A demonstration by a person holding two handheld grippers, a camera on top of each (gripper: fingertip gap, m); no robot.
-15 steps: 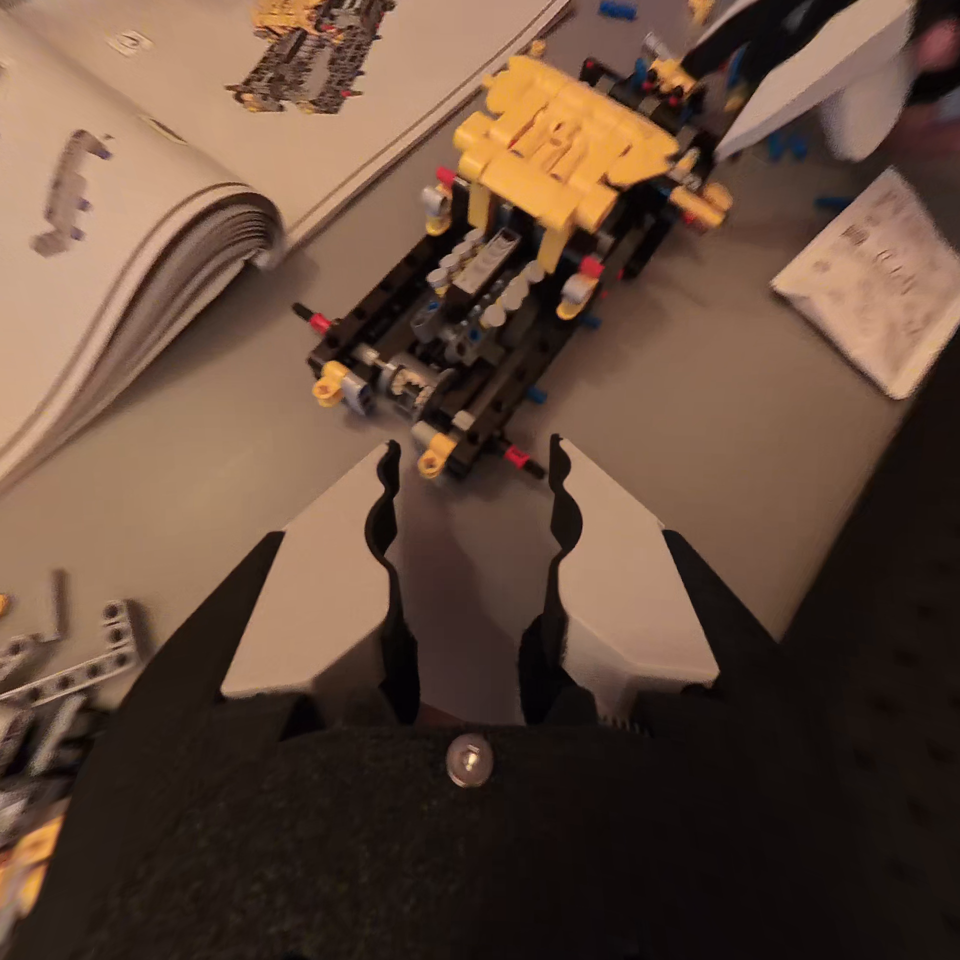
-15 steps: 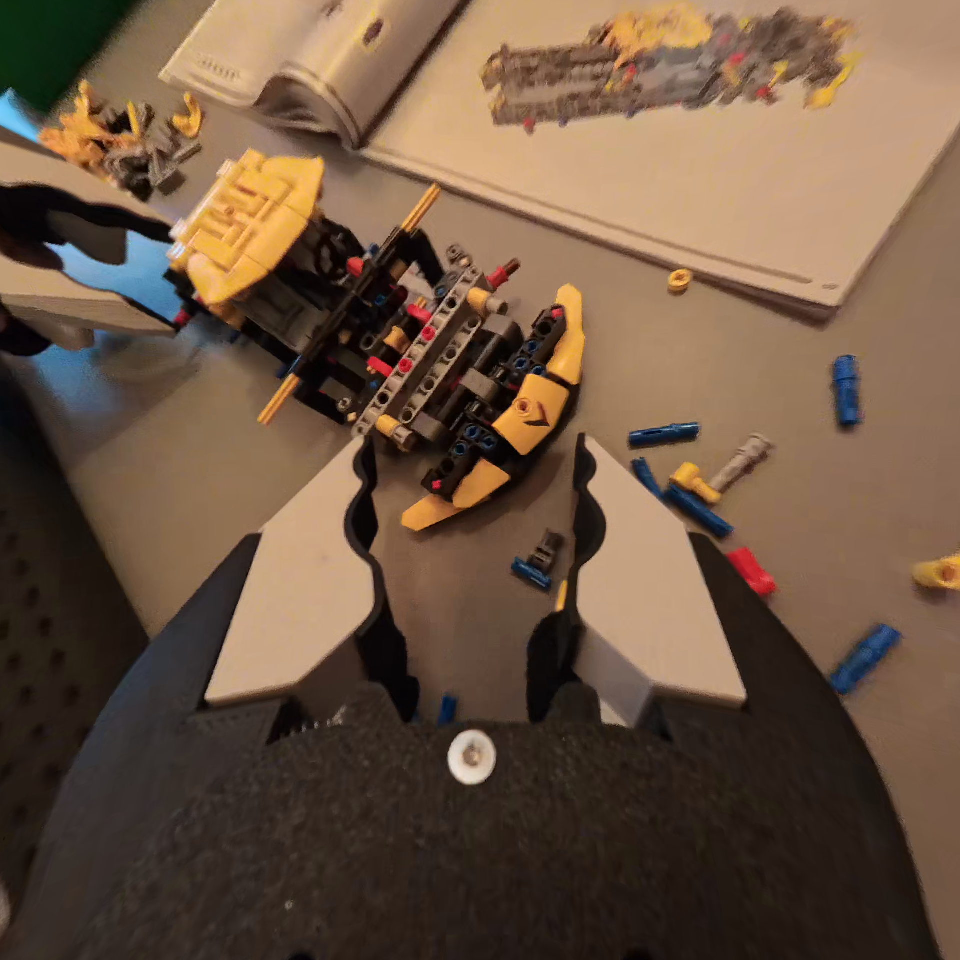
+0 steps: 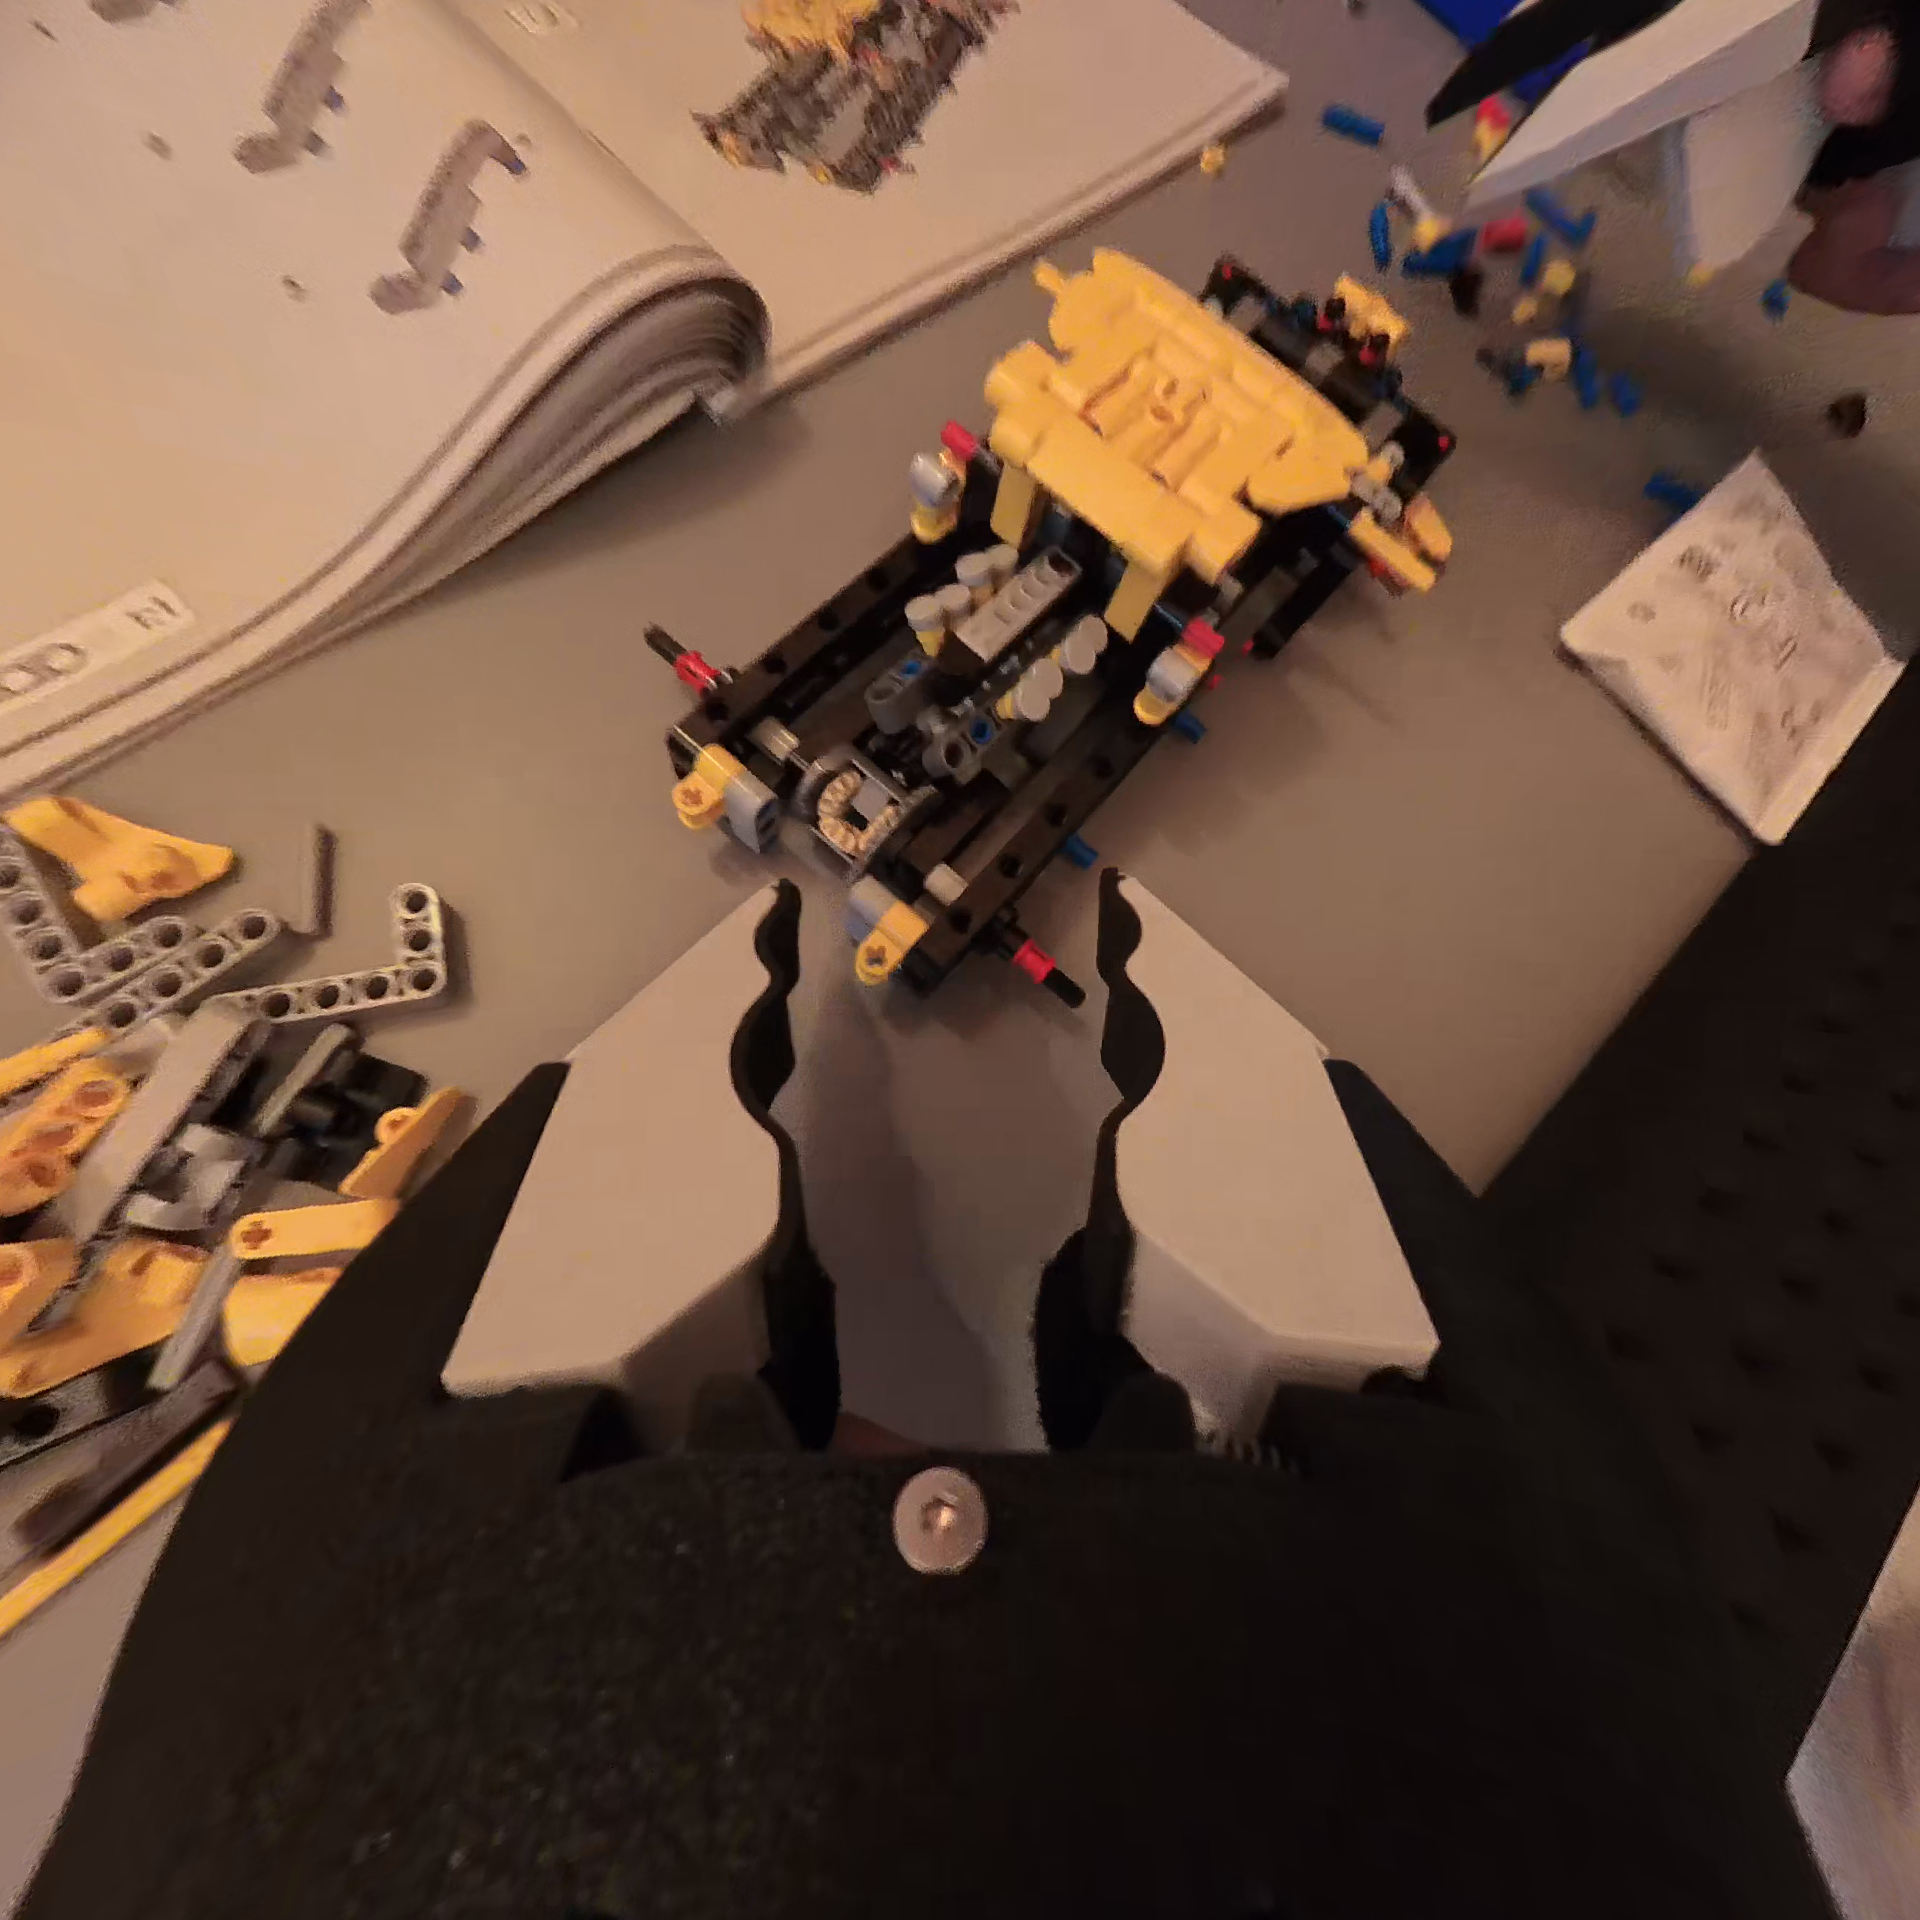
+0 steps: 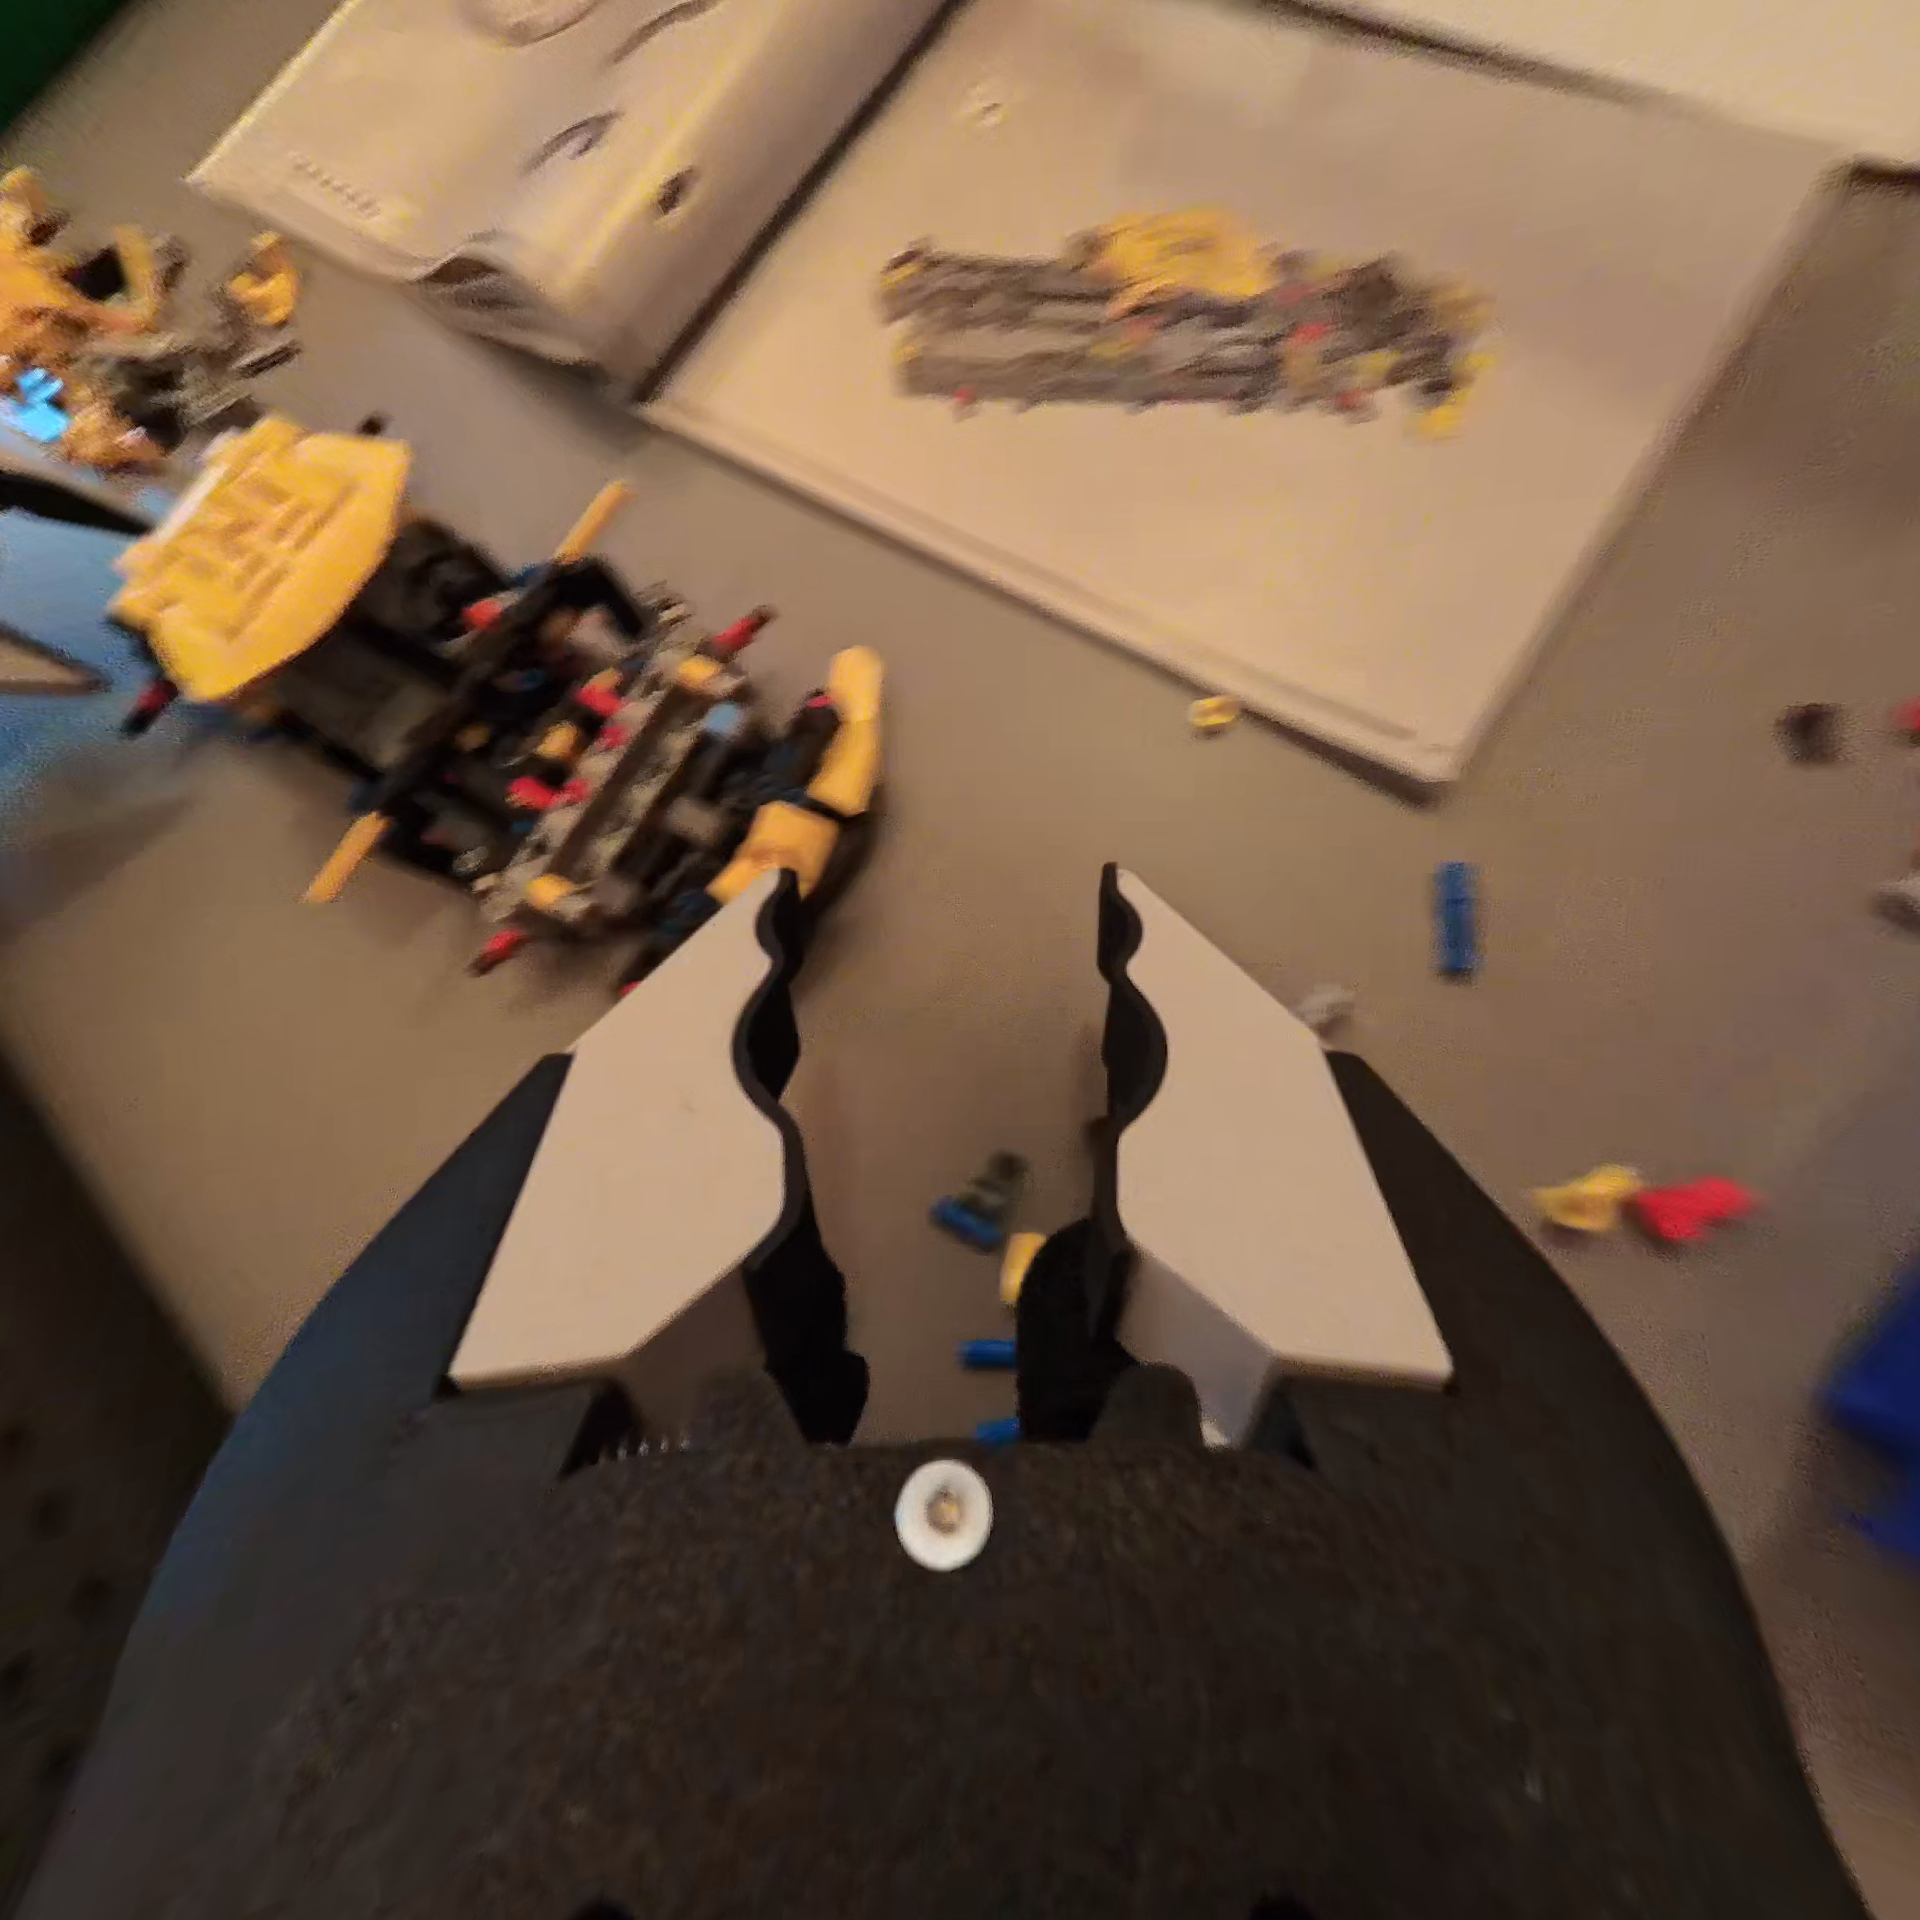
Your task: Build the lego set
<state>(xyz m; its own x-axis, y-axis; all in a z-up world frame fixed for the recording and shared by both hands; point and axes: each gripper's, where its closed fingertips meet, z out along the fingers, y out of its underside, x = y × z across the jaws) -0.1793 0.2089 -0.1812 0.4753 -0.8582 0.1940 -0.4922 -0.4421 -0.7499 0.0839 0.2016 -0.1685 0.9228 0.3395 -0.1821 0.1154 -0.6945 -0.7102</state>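
In the left wrist view, the left gripper (image 3: 943, 914) hovers over the grey bench (image 3: 1351, 883) with its fingers (image 3: 665, 1122) spread wide and nothing between them. The half-built lego model (image 3: 1049, 644), a black frame with a yellow top, sits on the bench just beyond the fingertips, its near end lying between them. An open instruction book (image 3: 436, 312) lies to the upper left. A heap of yellow and grey loose parts (image 3: 177, 1122) is at the left edge, a small paper sheet (image 3: 1725, 644) at the right, and scattered blue pins (image 3: 1538, 312) lie past the model. The right gripper (image 3: 1621, 114) shows at the top right corner, blurred.

In the right wrist view, which is blurred, the right gripper (image 4: 943, 904) also has its fingers (image 4: 1236, 1122) wide apart and empty. The lego model (image 4: 499, 707) lies to the left, beside the left fingertip. The instruction book (image 4: 1195, 436) fills the top. Small blue pins (image 4: 1455, 920) and a red piece (image 4: 1694, 1210) are strewn on the bench (image 4: 987, 790) at the right, and a few small pieces (image 4: 982, 1200) lie below the open gap.
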